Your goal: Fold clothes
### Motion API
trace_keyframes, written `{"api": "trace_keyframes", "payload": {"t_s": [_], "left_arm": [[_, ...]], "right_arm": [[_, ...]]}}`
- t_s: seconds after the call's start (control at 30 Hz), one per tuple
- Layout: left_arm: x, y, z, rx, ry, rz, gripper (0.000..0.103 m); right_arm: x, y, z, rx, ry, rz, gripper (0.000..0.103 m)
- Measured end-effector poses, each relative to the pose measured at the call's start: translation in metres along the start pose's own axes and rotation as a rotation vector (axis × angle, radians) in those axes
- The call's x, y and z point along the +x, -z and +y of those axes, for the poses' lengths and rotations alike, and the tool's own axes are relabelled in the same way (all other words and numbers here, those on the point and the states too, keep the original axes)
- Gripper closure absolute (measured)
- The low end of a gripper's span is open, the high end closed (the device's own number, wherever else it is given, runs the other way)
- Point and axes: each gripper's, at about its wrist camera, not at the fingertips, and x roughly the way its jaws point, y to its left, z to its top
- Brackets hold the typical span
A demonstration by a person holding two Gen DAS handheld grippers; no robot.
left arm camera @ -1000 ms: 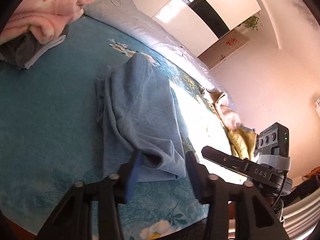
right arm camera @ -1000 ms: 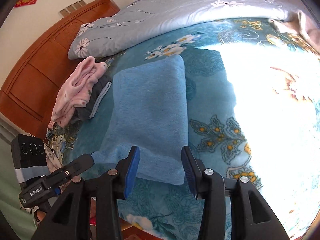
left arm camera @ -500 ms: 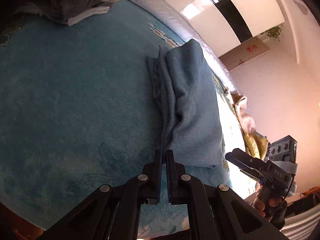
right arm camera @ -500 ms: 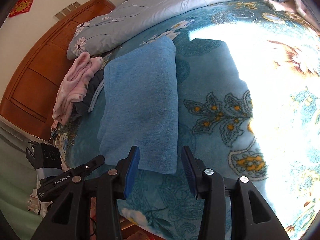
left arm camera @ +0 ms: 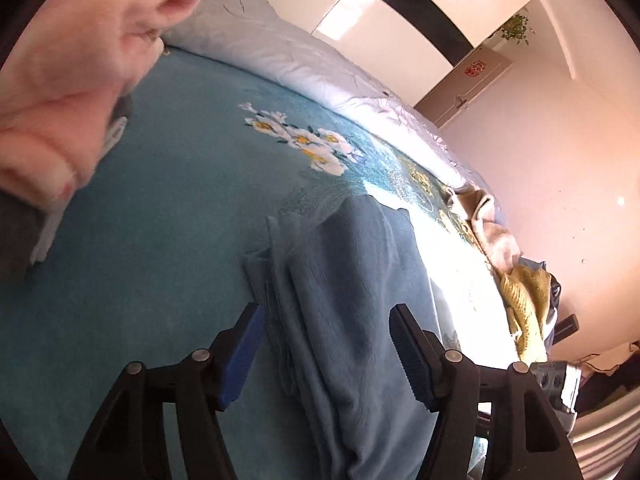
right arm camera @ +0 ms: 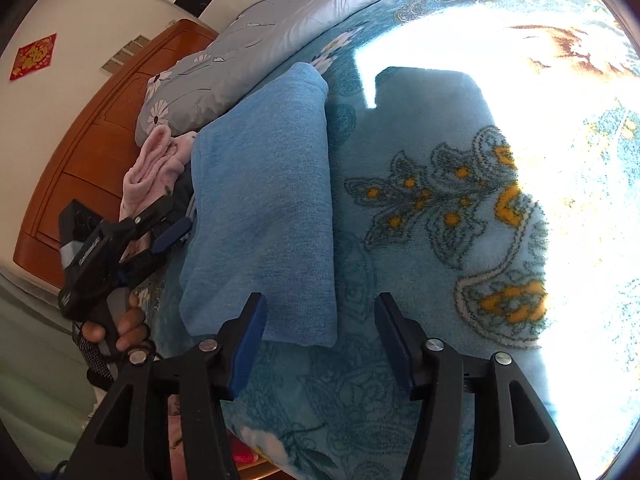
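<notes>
- Lying along the near edge of the bed (right arm camera: 420,152), one folded blue garment (right arm camera: 264,208) rests on the teal flowered blanket, its long side running away from that edge toward the pillow end.
- One left gripper (left arm camera: 326,354) hovers over the near end of the garment; its jaws have just been opening and stand apart, the stacked folded edges of the cloth (left arm camera: 348,320) lying between the blue pads without being pinched.
- One right gripper (right arm camera: 318,344) stands at the garment's near right corner; its jaws have just been opening too, spread apart, with that corner between them and no pad pressing on it.
- In the right wrist view the left gripper (right arm camera: 168,232) appears at the garment's left side, held by one hand (right arm camera: 124,328).
- One pink garment (left arm camera: 68,92) lies heaped toward the bed's head end, on top of a dark grey piece (left arm camera: 16,232).
- One pale grey quilt (right arm camera: 256,44) with daisy print is bunched along the far edge.
- A second heap, beige and yellow clothes (left arm camera: 516,280), sits well apart from the blue garment, toward the bed's foot end.
- One wooden headboard (right arm camera: 92,152) stands behind the quilt.
</notes>
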Motion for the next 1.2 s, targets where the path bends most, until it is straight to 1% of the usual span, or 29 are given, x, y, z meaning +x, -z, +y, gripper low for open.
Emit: {"api": "trace_keyframes", "payload": {"t_s": [0.07,0.13,0.2,0.33,0.4,0.43,0.47,0.53,0.57,0.6,0.63,0.67,0.7,0.73,0.8,0.83,0.9,0.97,1.03,1.1,1.13,1.17,1.2], "left_arm": [[0.022,-0.014,0.009,-0.003,-0.044,0.058,0.033],[0.039,-0.02,0.017,-0.015,-0.049,0.107,0.033],[0.052,-0.023,0.022,-0.051,-0.01,0.134,0.033],[0.052,-0.021,0.037,-0.143,0.081,0.083,0.034],[0.05,-0.017,0.037,-0.142,0.09,0.063,0.037],[0.051,-0.016,0.036,-0.137,0.089,0.064,0.045],[0.053,-0.015,0.036,-0.149,0.087,0.06,0.051],[0.055,-0.015,0.036,-0.173,0.083,0.052,0.054],[0.057,-0.015,0.037,-0.199,0.085,0.045,0.058],[0.057,-0.014,0.038,-0.212,0.081,0.04,0.06],[0.056,-0.014,0.038,-0.226,0.077,0.034,0.064],[0.055,-0.013,0.037,-0.225,0.064,0.032,0.069],[0.053,-0.012,0.036,-0.225,0.056,0.029,0.071],[0.053,-0.011,0.034,-0.232,0.057,0.026,0.075],[0.047,-0.004,0.028,-0.256,0.059,0.023,0.077],[0.044,0.001,0.023,-0.267,0.075,0.025,0.078],[0.043,0.015,0.008,-0.256,0.109,0.039,0.078],[0.048,0.029,-0.005,-0.236,0.153,0.071,0.078],[0.054,0.041,-0.014,-0.224,0.203,0.101,0.078],[0.063,0.044,-0.019,-0.211,0.187,0.096,0.078],[0.064,0.044,-0.02,-0.215,0.186,0.084,0.077],[0.063,0.043,-0.02,-0.22,0.192,0.08,0.074],[0.061,0.043,-0.02,-0.219,0.198,0.08,0.074]], "right_arm": [[0.003,0.0,0.003,-0.006,0.003,-0.007,0.042],[0.007,0.0,0.007,-0.015,0.0,-0.015,0.042],[0.012,0.002,0.009,-0.01,-0.037,-0.017,0.042],[0.018,0.004,0.01,-0.005,-0.099,-0.027,0.041],[0.018,0.005,0.008,0.007,-0.131,-0.04,0.04],[0.017,0.005,0.005,0.023,-0.153,-0.046,0.04],[0.016,0.005,0.003,0.039,-0.175,-0.052,0.04],[0.016,0.004,-0.001,0.067,-0.219,-0.058,0.04],[0.017,0.002,-0.001,0.078,-0.241,-0.059,0.042],[0.019,0.0,-0.002,0.09,-0.258,-0.051,0.048],[0.021,-0.003,-0.003,0.101,-0.273,-0.038,0.054],[0.023,-0.005,-0.005,0.113,-0.288,-0.025,0.071],[0.023,-0.009,-0.009,0.13,-0.301,-0.014,0.087],[0.019,-0.015,-0.011,0.129,-0.317,-0.003,0.088],[0.01,-0.027,-0.017,0.123,-0.348,0.018,0.09],[0.002,-0.036,-0.017,0.094,-0.339,0.024,0.09],[-0.019,-0.061,-0.02,0.022,-0.296,0.041,0.09],[-0.041,-0.092,-0.03,-0.037,-0.242,0.056,0.09],[-0.052,-0.124,-0.044,-0.073,-0.184,0.088,0.09],[-0.048,-0.148,-0.056,-0.083,-0.14,0.151,0.09],[-0.042,-0.152,-0.061,-0.079,-0.111,0.17,0.09],[-0.035,-0.156,-0.064,-0.076,-0.08,0.188,0.09],[-0.031,-0.154,-0.069,-0.074,-0.056,0.195,0.088]]}}
